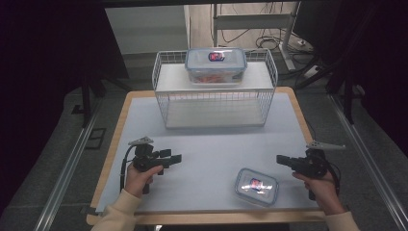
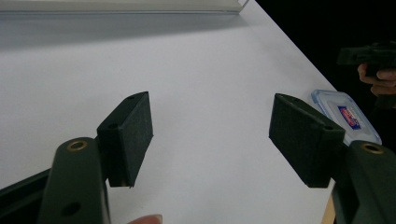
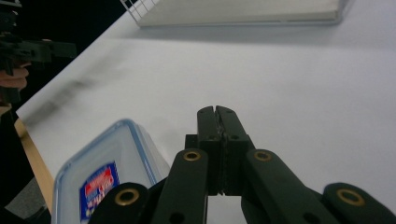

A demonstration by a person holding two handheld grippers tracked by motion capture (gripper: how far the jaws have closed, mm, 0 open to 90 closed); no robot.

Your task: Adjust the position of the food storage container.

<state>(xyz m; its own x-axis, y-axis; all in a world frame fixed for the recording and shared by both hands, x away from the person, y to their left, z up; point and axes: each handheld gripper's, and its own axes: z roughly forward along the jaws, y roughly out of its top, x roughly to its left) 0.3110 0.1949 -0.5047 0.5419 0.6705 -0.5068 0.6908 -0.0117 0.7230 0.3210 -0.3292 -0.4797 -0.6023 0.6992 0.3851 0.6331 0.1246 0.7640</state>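
Observation:
A small clear box with a blue-rimmed lid (image 1: 256,186) lies near the table's front edge, right of centre. My right gripper (image 1: 280,159) hovers just right of it, its jaws shut with nothing between them; in the right gripper view the closed pads (image 3: 217,122) sit beside the box (image 3: 105,175). My left gripper (image 1: 176,158) is held at the front left, pointing right, open and empty. Its two pads (image 2: 133,135) stand wide apart in the left gripper view, where the small box (image 2: 348,114) lies far right. A larger lidded box (image 1: 216,64) rests on top of the wire rack (image 1: 215,85).
The white wire rack stands at the back of the white table (image 1: 211,144), with a lower shelf open to the front. The wooden table edge (image 1: 108,163) borders the mat. Cables and stands lie on the floor behind.

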